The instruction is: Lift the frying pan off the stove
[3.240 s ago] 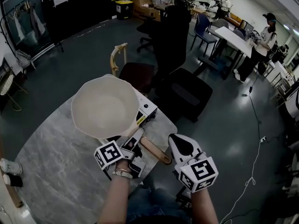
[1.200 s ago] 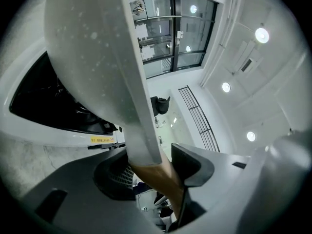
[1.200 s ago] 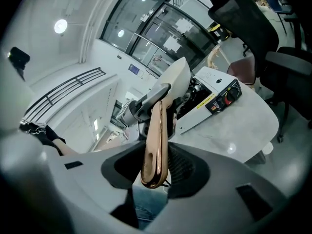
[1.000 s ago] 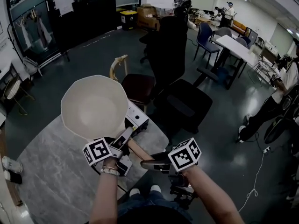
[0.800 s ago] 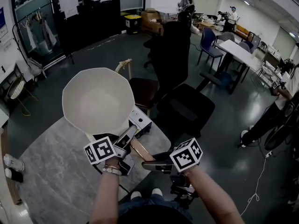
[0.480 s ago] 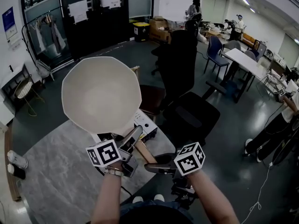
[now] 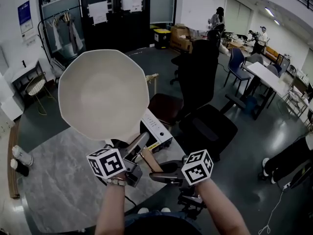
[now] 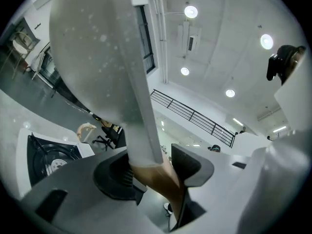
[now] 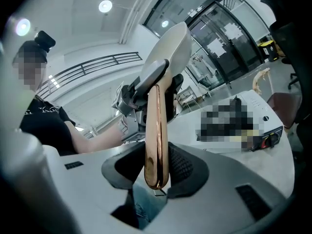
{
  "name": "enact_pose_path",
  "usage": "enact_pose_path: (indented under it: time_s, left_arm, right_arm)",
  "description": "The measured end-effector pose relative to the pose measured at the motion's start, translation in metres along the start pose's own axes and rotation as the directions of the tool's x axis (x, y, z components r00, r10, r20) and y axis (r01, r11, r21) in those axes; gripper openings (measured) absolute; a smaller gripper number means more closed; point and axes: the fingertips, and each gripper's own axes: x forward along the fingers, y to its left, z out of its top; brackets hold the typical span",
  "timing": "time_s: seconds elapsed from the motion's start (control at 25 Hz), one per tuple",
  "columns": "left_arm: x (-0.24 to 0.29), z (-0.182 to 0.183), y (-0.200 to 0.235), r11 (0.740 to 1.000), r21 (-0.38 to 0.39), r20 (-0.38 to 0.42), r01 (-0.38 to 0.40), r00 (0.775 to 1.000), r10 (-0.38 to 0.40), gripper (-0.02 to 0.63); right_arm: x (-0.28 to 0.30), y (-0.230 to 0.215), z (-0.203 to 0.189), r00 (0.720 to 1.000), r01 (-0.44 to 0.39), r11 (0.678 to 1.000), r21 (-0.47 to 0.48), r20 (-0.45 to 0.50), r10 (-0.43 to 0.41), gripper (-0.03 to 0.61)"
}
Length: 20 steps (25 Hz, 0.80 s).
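Observation:
The cream frying pan (image 7: 102, 94) is up in the air, tipped so its hollow faces me, above the white portable stove (image 7: 157, 130). Its grey neck runs down into a wooden handle (image 7: 146, 159). My left gripper (image 7: 133, 154) is shut on the handle close to the neck. My right gripper (image 7: 159, 174) is shut on the handle's rounded end. In the left gripper view the speckled pan underside (image 8: 92, 57) fills the top, and the left gripper (image 8: 151, 172) clamps the brown handle. In the right gripper view the right gripper (image 9: 157, 172) clamps the glossy handle (image 9: 157, 130), with the stove (image 9: 258, 130) beyond.
The stove stands at the far edge of a grey marble table (image 7: 54, 180). A wooden chair with a dark red seat (image 7: 164, 104) and two black office chairs (image 7: 208, 124) stand just beyond. A bottle (image 7: 20, 156) stands at the left; people work far off.
The pan has risen off the stove and tipped further up toward me. Both grippers rose with the handle and rolled a little, still clamped on it.

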Motion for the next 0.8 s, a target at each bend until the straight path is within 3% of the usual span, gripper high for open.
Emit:
enact_pose_path:
  time_s: [0.2,0.44,0.8]
  left_arm:
    - [-0.029,0.014,0.008,0.998,0.017,0.046,-0.062,0.997,0.061,0.232]
    - [-0.07,0.027,0.024,0.988,-0.02,0.121,-0.154,0.98,0.155,0.233]
    - [-0.133,0.027,0.044,0.962,-0.131,0.207,-0.242,0.942,0.265,0.233]
  right_arm:
    - [0.023,0.012,0.001,0.995,-0.054,0.998,-0.039,-0.083,0.051,0.144]
    - [0.047,0.026,0.003,0.979,-0.131,0.989,-0.065,-0.164,0.118,0.144]
    - [0.076,0.05,-0.008,0.923,-0.251,0.965,-0.075,-0.319,0.215,0.144]
